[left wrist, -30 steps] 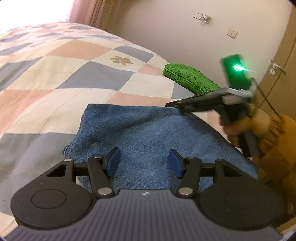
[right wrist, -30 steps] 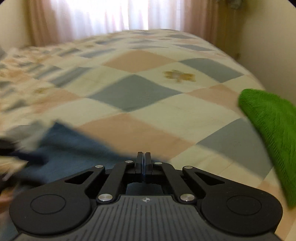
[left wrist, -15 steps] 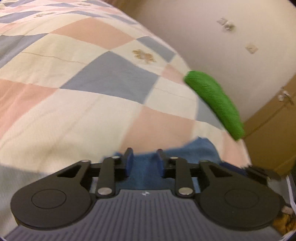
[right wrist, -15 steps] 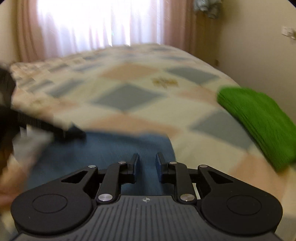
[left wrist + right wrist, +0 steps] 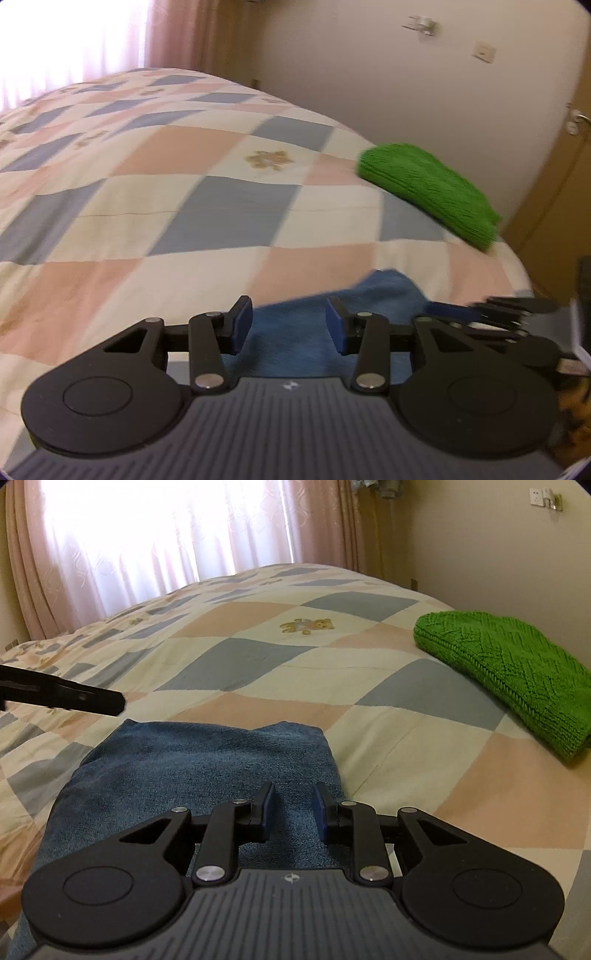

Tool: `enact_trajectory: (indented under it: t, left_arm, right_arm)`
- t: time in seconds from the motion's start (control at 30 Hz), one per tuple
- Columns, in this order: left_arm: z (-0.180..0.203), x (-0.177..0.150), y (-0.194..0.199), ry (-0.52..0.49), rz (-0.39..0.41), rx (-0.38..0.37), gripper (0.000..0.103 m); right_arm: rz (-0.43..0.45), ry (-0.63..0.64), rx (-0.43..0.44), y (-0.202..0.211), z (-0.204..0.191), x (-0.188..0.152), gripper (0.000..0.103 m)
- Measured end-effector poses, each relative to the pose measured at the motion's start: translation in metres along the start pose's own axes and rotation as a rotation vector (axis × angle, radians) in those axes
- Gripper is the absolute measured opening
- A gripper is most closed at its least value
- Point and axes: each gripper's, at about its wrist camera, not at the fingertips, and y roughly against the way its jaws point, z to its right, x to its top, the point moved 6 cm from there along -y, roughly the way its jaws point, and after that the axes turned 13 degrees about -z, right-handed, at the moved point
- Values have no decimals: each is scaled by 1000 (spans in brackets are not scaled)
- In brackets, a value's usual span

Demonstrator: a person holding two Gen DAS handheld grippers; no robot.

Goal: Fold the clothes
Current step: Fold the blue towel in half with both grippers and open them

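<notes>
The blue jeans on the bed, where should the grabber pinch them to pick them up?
Probably the near right corner of the folded blue jeans, right under the right gripper. The layers there stack into a thick edge lying flat on the quilt, so open fingers coming from the near side can slide over and under it. The middle is flat, with nothing to pinch.

Both views low, close — share jeans (image 5: 199,760).

Blue denim garment (image 5: 192,771) is lying folded into a flat rectangle on the quilt; green knit (image 5: 513,672) is sitting folded, well apart at its right.
</notes>
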Motion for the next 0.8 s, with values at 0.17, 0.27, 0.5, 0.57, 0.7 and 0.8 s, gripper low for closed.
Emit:
enact_trajectory:
  t: [0.17, 0.27, 0.5, 0.57, 0.7, 0.8]
  left_arm:
    - [-12, -18, -44, 13, -46, -136, 41]
    - [-45, -21, -68, 27, 2, -90, 7]
    - [-57, -15, -26, 68, 59, -65, 28]
    - [-51, -24, -1, 27, 105, -35, 39]
    - [-54, -43, 23, 48, 113, -73, 39]
    - [-39, -57, 13, -5, 69, -90, 39]
  right_arm:
    - [1, -1, 1, -1, 1, 0, 25]
    - [1, -2, 6, -4, 3, 0, 25]
    - [-5, -25, -51, -9, 7, 3, 59]
    - [3, -126, -56, 2, 17, 2, 61]
    - [121, -75, 20, 51, -19, -17, 51]
    - [158, 45, 77, 75, -68, -42, 51]
